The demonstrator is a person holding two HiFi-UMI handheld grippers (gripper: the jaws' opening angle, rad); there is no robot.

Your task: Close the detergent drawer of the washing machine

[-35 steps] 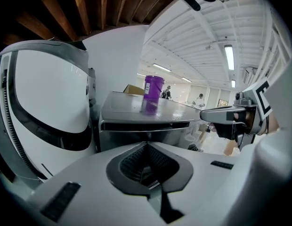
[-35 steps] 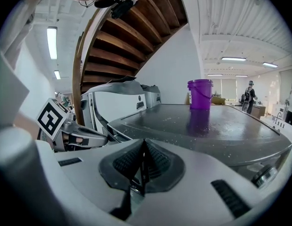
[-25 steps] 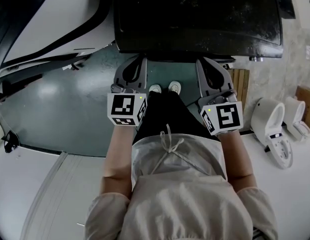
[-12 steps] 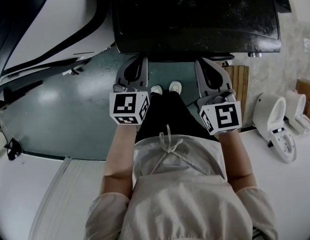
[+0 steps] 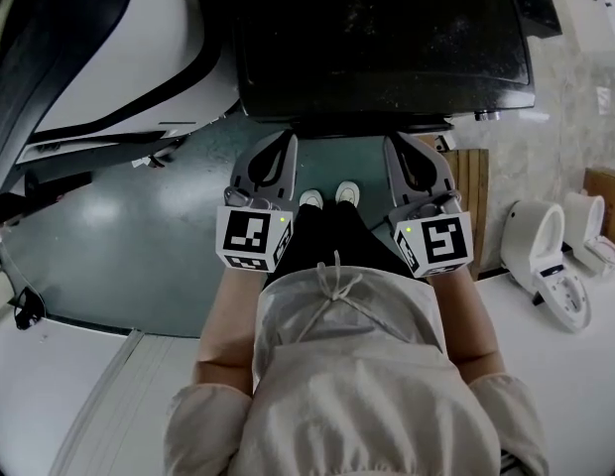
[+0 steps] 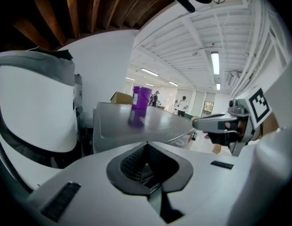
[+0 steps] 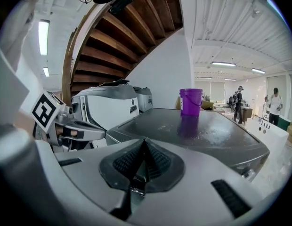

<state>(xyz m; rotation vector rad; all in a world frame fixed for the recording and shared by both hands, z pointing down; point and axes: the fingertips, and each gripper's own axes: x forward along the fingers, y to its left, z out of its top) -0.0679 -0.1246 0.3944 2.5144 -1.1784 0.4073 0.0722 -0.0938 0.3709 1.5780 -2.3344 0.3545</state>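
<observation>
Right now the person stands facing the washing machine (image 5: 387, 38), and its big dark top fills the head view. The front is hidden under that top, so the detergent drawer shows in no view. I cannot tell if it is open or pushed in.

The left hand-held gripper (image 5: 278, 147) and the right hand-held gripper (image 5: 405, 147) hang near the machine's edge and do not touch it. Both have their jaws pressed together with nothing between them.

A small purple cup (image 7: 190, 101) stands on the top. I think no push is happening.
</observation>
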